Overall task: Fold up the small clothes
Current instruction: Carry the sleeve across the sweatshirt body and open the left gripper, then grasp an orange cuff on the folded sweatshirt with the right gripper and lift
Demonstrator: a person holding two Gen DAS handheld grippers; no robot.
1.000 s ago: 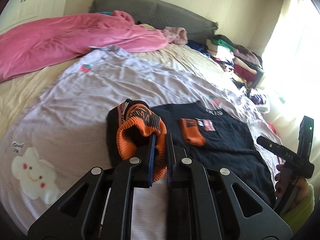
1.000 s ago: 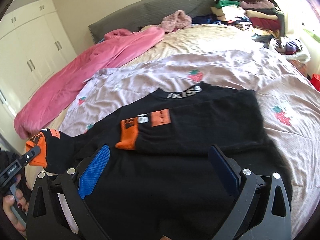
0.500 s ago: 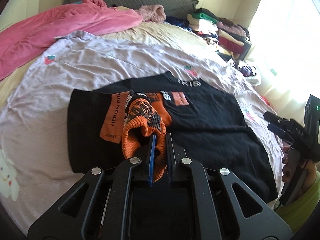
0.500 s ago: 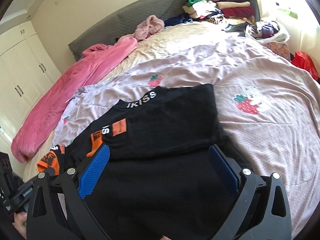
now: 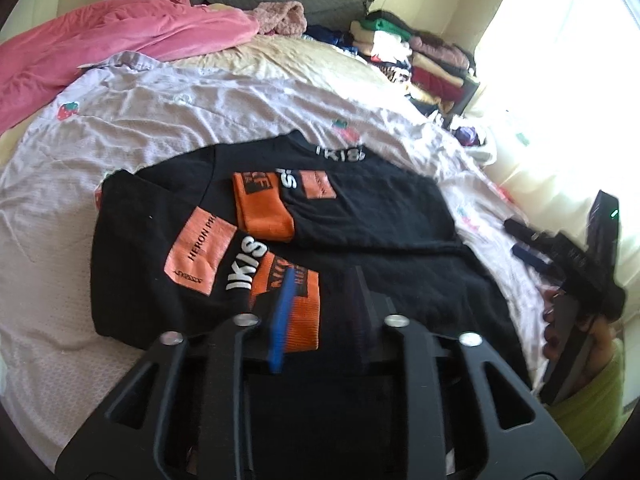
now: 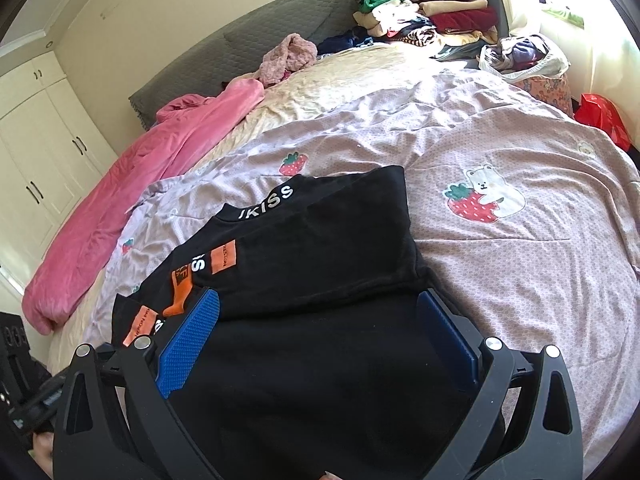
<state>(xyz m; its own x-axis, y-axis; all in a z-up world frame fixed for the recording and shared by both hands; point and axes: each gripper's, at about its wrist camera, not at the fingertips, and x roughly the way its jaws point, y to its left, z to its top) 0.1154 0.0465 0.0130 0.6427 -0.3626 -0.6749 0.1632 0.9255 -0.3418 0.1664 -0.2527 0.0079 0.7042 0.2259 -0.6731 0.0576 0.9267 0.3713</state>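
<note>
A pink blanket (image 5: 120,40) lies bunched along the far left of the bed (image 5: 60,208). On the lilac strawberry-print sheet (image 6: 500,152) the black sweater (image 5: 360,216) lies spread in the middle, both sleeves folded in across its front. The left gripper (image 5: 320,300) hovers just above the near sleeve's orange cuff (image 5: 296,304); its fingers have just been opening and stand slightly apart, the cuff lying between them, unpinched. The right gripper (image 6: 316,344) sits over the sweater's near right side, fingers wide apart, holding nothing. Folded clothes (image 6: 432,12) are stacked at the far right.
</note>
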